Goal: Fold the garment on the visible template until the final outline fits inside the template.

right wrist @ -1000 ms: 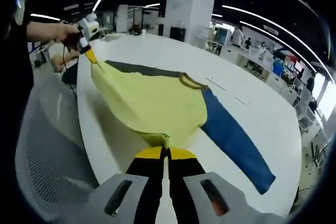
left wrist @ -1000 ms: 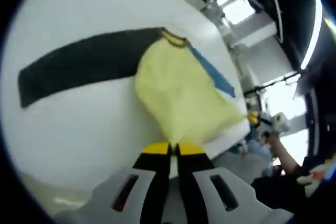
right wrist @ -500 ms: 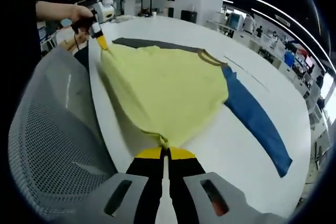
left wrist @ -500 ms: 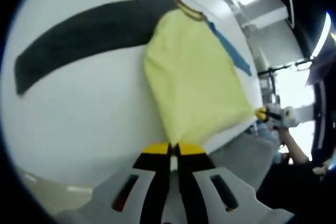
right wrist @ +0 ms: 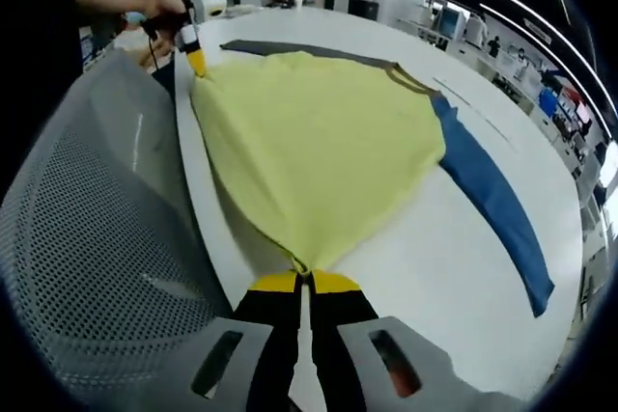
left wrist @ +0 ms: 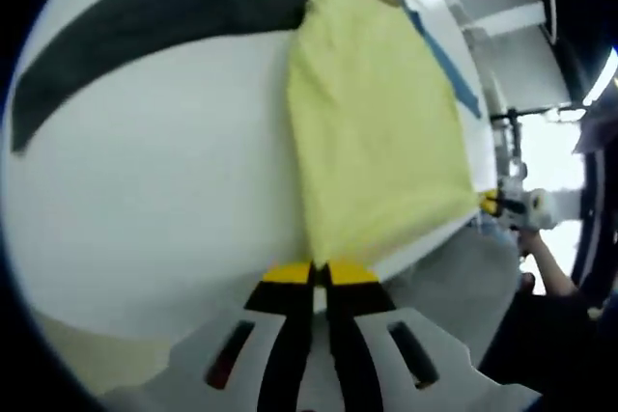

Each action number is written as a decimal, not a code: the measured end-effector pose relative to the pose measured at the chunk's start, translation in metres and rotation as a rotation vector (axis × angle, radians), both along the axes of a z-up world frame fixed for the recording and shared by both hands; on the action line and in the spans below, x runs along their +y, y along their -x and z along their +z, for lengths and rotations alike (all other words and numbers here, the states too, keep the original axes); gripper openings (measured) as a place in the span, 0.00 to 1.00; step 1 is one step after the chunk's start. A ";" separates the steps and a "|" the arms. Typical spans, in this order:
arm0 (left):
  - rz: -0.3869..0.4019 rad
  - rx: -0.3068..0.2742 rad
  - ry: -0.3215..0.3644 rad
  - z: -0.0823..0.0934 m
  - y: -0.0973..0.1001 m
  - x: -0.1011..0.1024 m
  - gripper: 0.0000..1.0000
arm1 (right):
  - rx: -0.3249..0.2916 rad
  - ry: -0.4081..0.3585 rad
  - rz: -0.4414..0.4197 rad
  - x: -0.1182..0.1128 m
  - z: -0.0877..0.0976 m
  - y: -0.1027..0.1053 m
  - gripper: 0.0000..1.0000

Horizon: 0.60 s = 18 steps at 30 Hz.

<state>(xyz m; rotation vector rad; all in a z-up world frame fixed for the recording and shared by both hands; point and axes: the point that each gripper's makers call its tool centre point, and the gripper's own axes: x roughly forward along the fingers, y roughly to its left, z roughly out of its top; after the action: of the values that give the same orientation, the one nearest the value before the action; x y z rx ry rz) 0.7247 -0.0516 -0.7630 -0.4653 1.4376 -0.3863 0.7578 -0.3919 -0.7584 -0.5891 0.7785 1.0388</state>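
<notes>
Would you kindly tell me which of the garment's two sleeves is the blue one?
In the right gripper view, the blue sleeve stretches right from the yellow body; the other sleeve, dark grey, lies at the far side.

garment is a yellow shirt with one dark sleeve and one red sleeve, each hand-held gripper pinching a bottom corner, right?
Not quite: the second sleeve is blue, not red, as the right gripper view shows. The rest holds: the yellow shirt has a dark sleeve, and the left hand-held gripper and the right hand-held gripper each pinch a bottom corner.

1 garment (right wrist: 319, 151), 2 tools (right wrist: 305, 284)
</notes>
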 end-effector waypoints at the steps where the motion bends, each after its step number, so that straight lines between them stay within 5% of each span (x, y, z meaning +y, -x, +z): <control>1: -0.002 0.005 -0.003 -0.001 0.000 0.001 0.00 | 0.002 0.002 0.004 0.000 -0.001 0.001 0.03; 12: -0.013 0.015 -0.014 -0.009 -0.003 0.011 0.00 | 0.020 0.021 0.013 -0.001 -0.011 0.006 0.03; 18: -0.088 -0.063 0.045 0.000 0.000 0.008 0.03 | 0.021 0.020 0.010 -0.002 -0.010 0.005 0.03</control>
<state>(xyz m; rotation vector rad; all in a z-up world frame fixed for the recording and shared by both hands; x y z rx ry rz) 0.7252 -0.0433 -0.7633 -0.4231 1.3939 -0.5004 0.7530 -0.3939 -0.7688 -0.6006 0.8060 1.0490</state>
